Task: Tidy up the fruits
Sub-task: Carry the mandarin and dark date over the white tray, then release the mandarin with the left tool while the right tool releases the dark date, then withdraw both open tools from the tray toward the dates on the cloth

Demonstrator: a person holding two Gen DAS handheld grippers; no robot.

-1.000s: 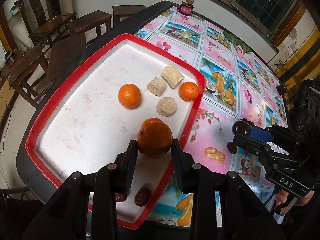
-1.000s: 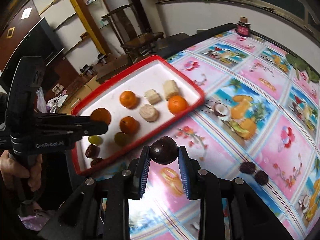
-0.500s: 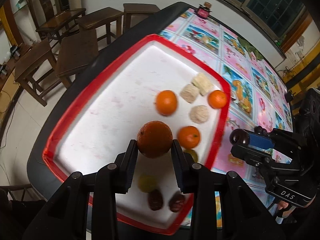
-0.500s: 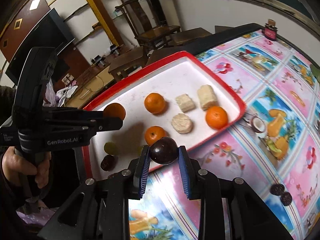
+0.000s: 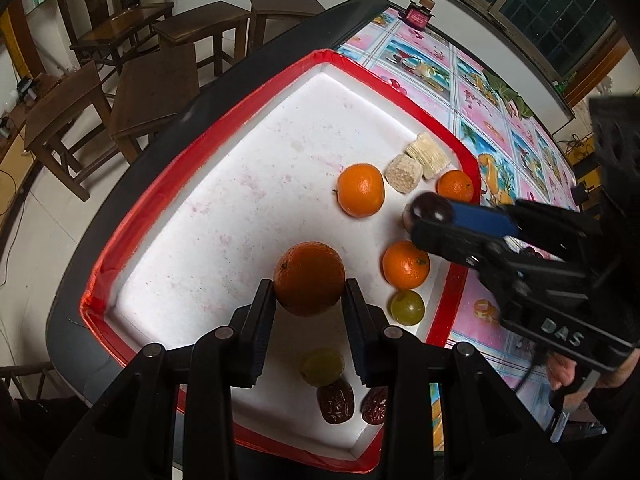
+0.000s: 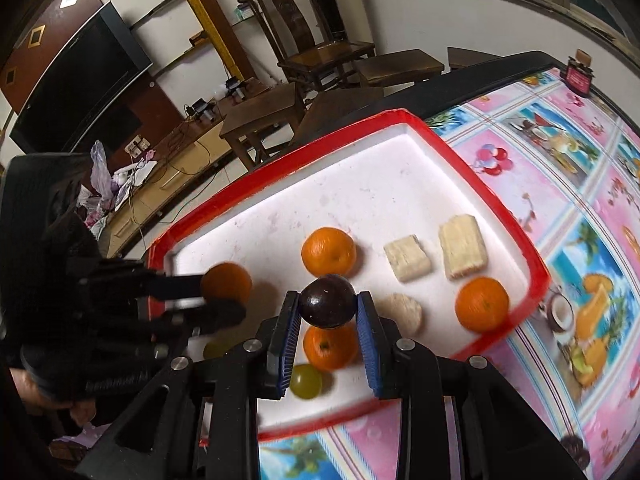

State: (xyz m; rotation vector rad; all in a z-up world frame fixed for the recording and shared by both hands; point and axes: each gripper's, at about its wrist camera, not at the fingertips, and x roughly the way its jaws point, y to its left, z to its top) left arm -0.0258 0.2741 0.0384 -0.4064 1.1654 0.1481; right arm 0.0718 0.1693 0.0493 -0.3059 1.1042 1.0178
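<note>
Two tongs hang over a red-rimmed white tray (image 5: pixel 224 152) that sits on a tabletop (image 6: pixel 580 168) covered in a pink, fruit-printed cloth. The left tongs (image 5: pixel 309 300) are clamped on an orange (image 5: pixel 309 278), held above the near middle of the tray. The right tongs (image 6: pixel 329 312) are clamped on a dark purple round fruit (image 6: pixel 329 306), perhaps a passion fruit, held above the tray's near right part.

Lying on the tray in the left wrist view are three more oranges: one toward the middle (image 5: pixel 361 189), one at the far right rim (image 5: pixel 455 186), and one nearer (image 5: pixel 405 264). Just near that last one rests a green grape (image 5: pixel 407 307), and a second green grape (image 5: pixel 322 367) lies below the left tongs. Two dark red dates (image 5: pixel 336 402) sit side by side at the near edge of the tray. Two pale rectangular blocks (image 6: pixel 462 246) and a pale round piece (image 6: pixel 404 312), of a kind that cannot be told, lie toward the right side, close to the oranges.

Beyond the tabletop stand dark wooden chairs (image 5: pixel 116 12). A small dark jar (image 6: pixel 578 76) stands at the tabletop's far edge.
</note>
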